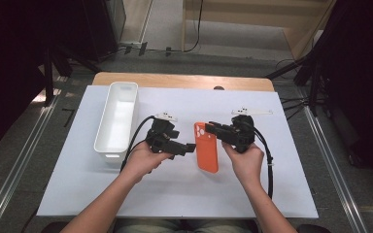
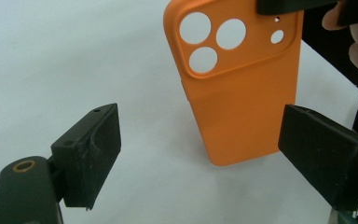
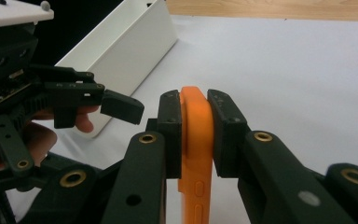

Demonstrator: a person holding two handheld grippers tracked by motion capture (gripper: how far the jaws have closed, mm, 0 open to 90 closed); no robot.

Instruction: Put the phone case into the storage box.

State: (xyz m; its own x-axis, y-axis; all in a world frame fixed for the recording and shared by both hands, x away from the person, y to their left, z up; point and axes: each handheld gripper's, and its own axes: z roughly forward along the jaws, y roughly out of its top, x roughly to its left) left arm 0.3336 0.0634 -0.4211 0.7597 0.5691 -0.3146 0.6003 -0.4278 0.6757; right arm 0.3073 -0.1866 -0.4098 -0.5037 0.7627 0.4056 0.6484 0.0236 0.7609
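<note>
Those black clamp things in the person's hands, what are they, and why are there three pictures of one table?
They are hand-held two-jaw grippers, one in each hand. The high view looks down on the white table sheet; the other two pictures come from cameras riding on each gripper. On the sheet stands a long white plastic bin. The right gripper is shut on the top edge of an orange silicone phone case, holding it on edge. The left gripper is open, its jaws apart around the case's lower end without touching it.

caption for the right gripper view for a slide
Right tongs clamp the orange phone case by its edge, white bin behind.
</note>
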